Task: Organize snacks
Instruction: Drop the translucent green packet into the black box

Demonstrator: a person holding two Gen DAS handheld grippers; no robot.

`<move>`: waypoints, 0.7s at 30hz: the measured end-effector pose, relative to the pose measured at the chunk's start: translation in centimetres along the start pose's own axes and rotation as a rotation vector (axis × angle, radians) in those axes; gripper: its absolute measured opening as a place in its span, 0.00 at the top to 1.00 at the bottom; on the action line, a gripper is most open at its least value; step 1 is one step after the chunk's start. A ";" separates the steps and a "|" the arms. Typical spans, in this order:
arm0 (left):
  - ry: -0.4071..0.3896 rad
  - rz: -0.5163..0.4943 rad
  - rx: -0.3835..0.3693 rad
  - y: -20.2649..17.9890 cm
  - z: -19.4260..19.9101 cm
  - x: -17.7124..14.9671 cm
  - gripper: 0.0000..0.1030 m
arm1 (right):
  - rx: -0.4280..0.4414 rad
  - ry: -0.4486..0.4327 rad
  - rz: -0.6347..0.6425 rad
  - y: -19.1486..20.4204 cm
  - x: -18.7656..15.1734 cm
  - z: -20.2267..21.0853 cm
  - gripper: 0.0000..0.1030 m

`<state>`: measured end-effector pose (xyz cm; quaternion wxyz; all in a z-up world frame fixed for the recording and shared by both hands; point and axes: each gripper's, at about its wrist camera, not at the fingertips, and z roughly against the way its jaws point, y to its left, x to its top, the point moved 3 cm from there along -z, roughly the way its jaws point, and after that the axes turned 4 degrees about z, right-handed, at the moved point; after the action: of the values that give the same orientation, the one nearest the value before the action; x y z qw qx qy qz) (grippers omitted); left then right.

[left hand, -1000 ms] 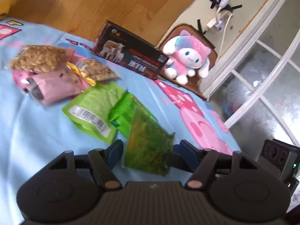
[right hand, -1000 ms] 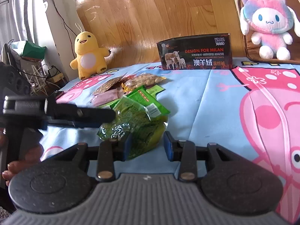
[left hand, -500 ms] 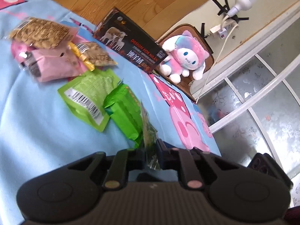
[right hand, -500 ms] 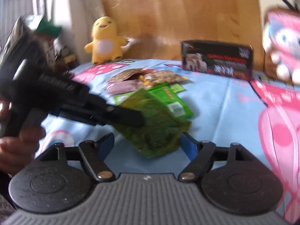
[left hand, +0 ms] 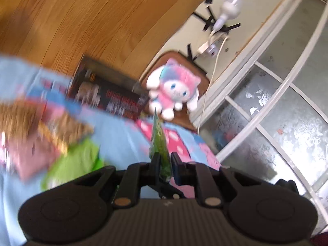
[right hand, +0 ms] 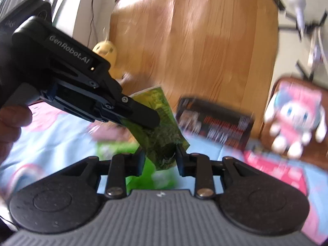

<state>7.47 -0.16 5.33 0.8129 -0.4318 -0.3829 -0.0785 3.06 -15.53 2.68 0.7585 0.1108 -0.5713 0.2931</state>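
Observation:
A yellow-green snack packet (left hand: 158,137) stands edge-on in my left gripper (left hand: 164,157), which is shut on its lower part and holds it above the blue sheet (left hand: 123,135). In the right wrist view the same packet (right hand: 162,110) hangs from the left gripper (right hand: 147,119). Its bottom end sits between the fingers of my right gripper (right hand: 160,157). Those jaws are closing, and both pads touch the crumpled foil. More snacks lie blurred on the sheet at left: bright green packets (left hand: 78,160), a pink packet (left hand: 28,155) and a bag of nuts (left hand: 18,112).
A dark printed box (left hand: 110,96) stands against the wooden headboard (left hand: 92,24), with a pink plush (left hand: 174,90) on a brown cushion beside it. A yellow plush (right hand: 106,51) sits at the back left. A hand (right hand: 10,123) grips the left tool. Glass panes (left hand: 276,123) close off the right.
My left gripper shut on the yellow-green packet and lifted it off the sheet. The right gripper let go, opened wide, then narrowed again around the packet's lower end, rolling as it rose.

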 end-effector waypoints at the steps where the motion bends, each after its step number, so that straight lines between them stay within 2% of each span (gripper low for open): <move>1: -0.012 -0.019 0.007 -0.2 -0.5 1.1 0.88 | -0.014 -0.013 0.019 -0.5 0.5 -0.9 0.68; 6: -0.071 -0.089 0.057 -0.3 -4.5 7.3 0.88 | -0.063 -0.055 0.020 -4.3 3.0 -7.0 0.69; 10: -0.093 -0.109 0.112 1.0 -8.7 11.8 0.87 | -0.093 -0.047 -0.004 -6.8 4.2 -12.0 0.70; 12: -0.095 -0.117 0.164 2.1 -10.8 13.4 0.86 | -0.089 -0.026 -0.041 -8.2 4.4 -14.9 0.70; 14: -0.076 -0.108 0.222 3.5 -12.7 14.1 0.81 | -0.121 -0.012 -0.065 -8.7 4.3 -16.6 0.70; 15: -0.062 -0.096 0.249 4.2 -13.2 14.2 0.75 | -0.134 0.012 -0.075 -9.1 4.1 -17.5 0.62; 16: -0.054 -0.083 0.268 4.8 -13.4 14.1 0.73 | -0.132 0.033 -0.098 -9.5 3.9 -17.9 0.57; 21: -0.043 -0.068 0.238 5.7 -9.9 10.9 0.67 | -0.073 0.005 -0.200 -9.7 2.6 -13.7 0.54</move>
<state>23.17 -1.98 5.86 0.8468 -0.3205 -0.4215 -0.0507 20.04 -15.56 2.26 0.7890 0.1387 -0.5658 0.1952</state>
